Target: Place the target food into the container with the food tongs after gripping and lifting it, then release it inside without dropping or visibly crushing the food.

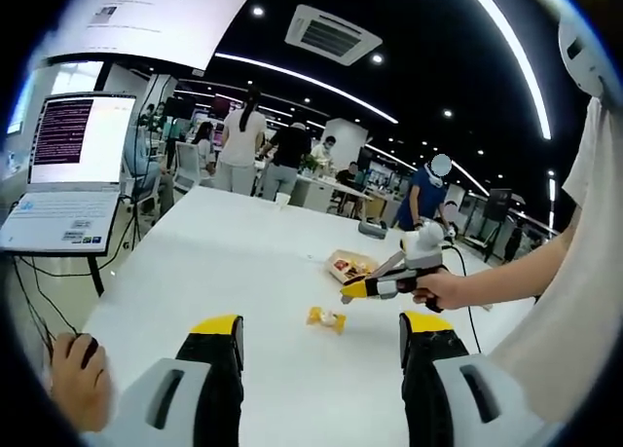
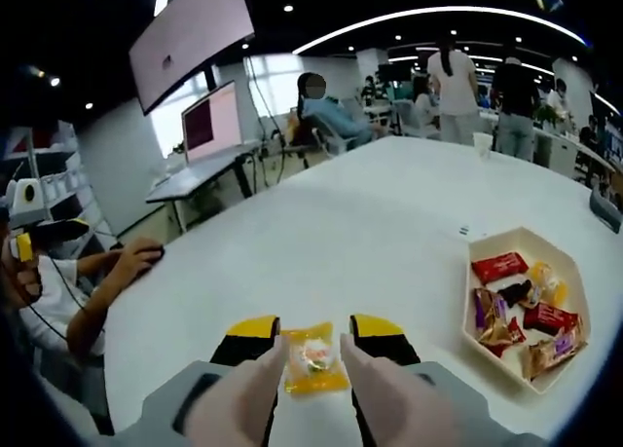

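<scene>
Candy (image 2: 312, 359) in a yellow wrapper is lying flat on the white surface (image 2: 370, 233). In the right gripper view it is sitting between the two yellow-tipped jaws of the right hand-held gripper (image 2: 313, 342). The jaws are standing a little apart, one on each side of the wrapper, very near its edges. I cannot tell if they are touching it. The candy is not lifted.

A pale six-sided tray (image 2: 487, 247) is sitting on the surface to the right of the candy, a bit farther away. Wrapped snacks (image 2: 516, 306) in red, brown, purple and yellow are lying inside it.

In the left gripper view the left hand-held gripper (image 1: 321, 335) is hanging wide over the surface with nothing between its jaws. Past it, the candy (image 1: 326, 317) is lying on the surface, and the right hand-held gripper (image 1: 352, 291) is reaching in from the right, with a hand (image 1: 443, 289) gripping it. Its yellow tip is sitting just beside the candy. The tray (image 1: 348, 265) is sitting a little farther back.

A laptop (image 1: 68, 169) is standing open at the far left. A second hand (image 1: 78, 377) is resting at the near left edge on a dark mouse (image 1: 86, 348). People are standing far off in the room.
</scene>
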Demonstrator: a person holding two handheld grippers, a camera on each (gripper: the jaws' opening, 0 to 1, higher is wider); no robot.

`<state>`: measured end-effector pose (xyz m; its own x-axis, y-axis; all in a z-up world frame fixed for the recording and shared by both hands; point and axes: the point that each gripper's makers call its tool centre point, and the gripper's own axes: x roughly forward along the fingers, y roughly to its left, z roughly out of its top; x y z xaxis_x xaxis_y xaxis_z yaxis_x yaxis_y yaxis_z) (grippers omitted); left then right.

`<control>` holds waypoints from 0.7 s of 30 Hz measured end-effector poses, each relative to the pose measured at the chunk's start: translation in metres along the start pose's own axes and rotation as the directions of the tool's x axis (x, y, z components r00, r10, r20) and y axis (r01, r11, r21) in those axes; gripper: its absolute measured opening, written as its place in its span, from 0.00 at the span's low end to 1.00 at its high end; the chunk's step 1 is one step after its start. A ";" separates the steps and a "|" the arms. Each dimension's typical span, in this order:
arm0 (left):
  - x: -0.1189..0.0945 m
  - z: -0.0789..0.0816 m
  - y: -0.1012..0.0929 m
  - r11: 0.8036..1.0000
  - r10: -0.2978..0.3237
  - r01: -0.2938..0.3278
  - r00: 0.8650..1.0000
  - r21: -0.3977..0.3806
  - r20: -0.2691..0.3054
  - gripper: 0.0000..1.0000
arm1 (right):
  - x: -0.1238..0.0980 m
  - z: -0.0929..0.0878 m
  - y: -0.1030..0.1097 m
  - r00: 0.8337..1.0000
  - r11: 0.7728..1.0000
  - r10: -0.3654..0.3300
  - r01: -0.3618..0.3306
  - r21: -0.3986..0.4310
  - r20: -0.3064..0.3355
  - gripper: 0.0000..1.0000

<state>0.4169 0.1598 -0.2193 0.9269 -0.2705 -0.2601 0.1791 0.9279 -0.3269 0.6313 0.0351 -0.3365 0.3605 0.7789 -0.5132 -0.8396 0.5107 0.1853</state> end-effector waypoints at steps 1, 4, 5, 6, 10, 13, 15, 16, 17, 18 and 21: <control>0.000 0.000 0.000 1.000 0.001 -0.001 1.000 0.001 -0.001 0.64 | 0.000 0.000 0.000 1.000 1.000 0.000 0.000 -0.003 0.001 0.28; -0.001 0.003 0.002 1.000 0.019 -0.020 1.000 0.017 0.019 0.67 | 0.003 -0.001 -0.002 1.000 1.000 -0.003 0.003 -0.008 -0.004 0.28; -0.001 0.004 0.003 1.000 0.027 -0.028 0.999 0.012 0.023 0.68 | 0.003 -0.001 -0.002 1.000 1.000 -0.003 0.003 -0.008 -0.005 0.28; -0.001 0.003 0.003 1.000 0.026 -0.027 0.999 0.012 0.022 0.68 | 0.003 -0.001 -0.002 1.000 1.000 -0.004 0.004 -0.007 -0.006 0.28; -0.002 0.000 0.004 1.000 0.029 -0.029 0.999 0.008 0.015 0.66 | 0.004 -0.002 -0.002 1.000 1.000 0.001 -0.001 -0.009 -0.006 0.28; -0.004 0.000 0.004 0.999 0.037 -0.037 0.999 0.006 0.018 0.67 | 0.004 -0.002 -0.002 1.000 1.000 0.001 -0.001 -0.006 -0.006 0.28; -0.006 0.001 0.002 0.999 0.038 -0.039 0.999 0.010 0.019 0.67 | 0.005 0.000 -0.002 1.000 1.000 0.001 -0.001 -0.006 -0.003 0.28; -0.007 0.002 0.002 0.999 0.040 -0.041 0.999 0.013 0.022 0.67 | 0.004 0.001 -0.002 1.000 1.000 0.004 -0.004 -0.004 0.000 0.28; -0.007 0.001 0.002 0.999 0.042 -0.043 0.999 0.012 0.024 0.67 | 0.004 0.001 -0.001 1.000 1.000 0.008 -0.007 -0.007 0.003 0.28; -0.006 0.000 0.002 0.999 0.043 -0.043 0.999 0.009 0.020 0.67 | 0.004 0.000 0.000 1.000 1.000 0.011 -0.011 -0.012 0.000 0.28; -0.003 -0.008 0.001 0.999 0.035 -0.035 0.999 -0.004 -0.001 0.67 | 0.004 -0.008 0.004 1.000 0.999 0.011 -0.012 -0.042 -0.020 0.28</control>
<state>0.4117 0.1591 -0.2262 0.9323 -0.2381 -0.2721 0.1451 0.9357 -0.3216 0.6264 0.0368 -0.3445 0.3427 0.7771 -0.5280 -0.8604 0.4853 0.1558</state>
